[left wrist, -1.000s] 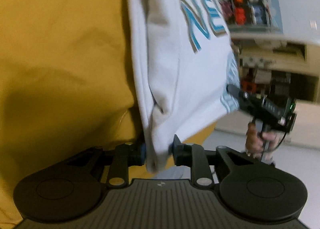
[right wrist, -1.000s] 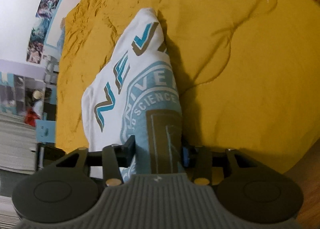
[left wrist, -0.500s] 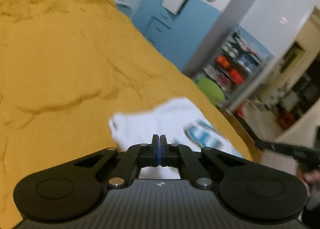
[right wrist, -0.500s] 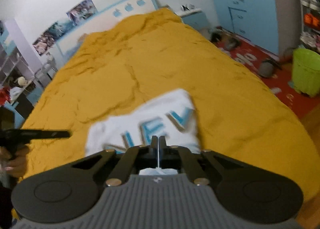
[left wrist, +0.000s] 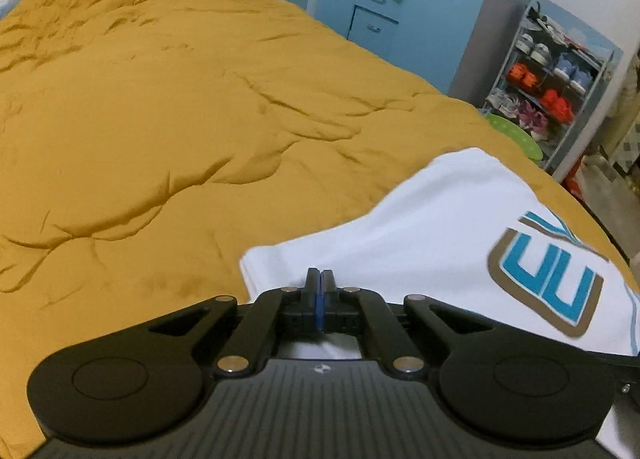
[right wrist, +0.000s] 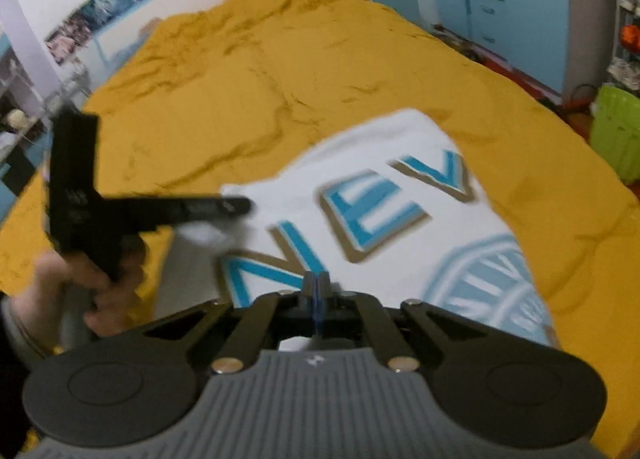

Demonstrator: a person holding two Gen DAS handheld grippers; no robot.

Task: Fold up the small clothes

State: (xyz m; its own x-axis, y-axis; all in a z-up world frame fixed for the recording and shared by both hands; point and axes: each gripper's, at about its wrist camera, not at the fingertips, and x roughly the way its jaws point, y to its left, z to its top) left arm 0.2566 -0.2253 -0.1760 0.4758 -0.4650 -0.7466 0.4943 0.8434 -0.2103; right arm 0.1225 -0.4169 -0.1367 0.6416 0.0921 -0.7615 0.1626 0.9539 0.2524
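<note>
White cotton, printed with blue-and-tan lettering: the small shirt point(right wrist: 384, 199) is now lying spread on the mustard-yellow bed cover point(left wrist: 168, 107), near the bed's foot end, where a second ago it was hanging bunched in the air between both tools. The lettering is reading face-up and the cloth is lying mostly flat; its near hem is running under both tools and out of sight.

The left gripper point(left wrist: 319, 287) is showing its fingers pressed together, as is the right gripper point(right wrist: 317, 291). Whether a thin edge of hem is being pinched in either pair cannot be told from these views. Half a second ago both pairs were already closed.

Judgement: the lay-out step is finishing, and the garment is becoming ready for its first fold.

Beyond the bed, a green bin point(right wrist: 616, 135) is standing on the floor, and a shoe rack point(left wrist: 548, 71) against the blue wall.
</note>
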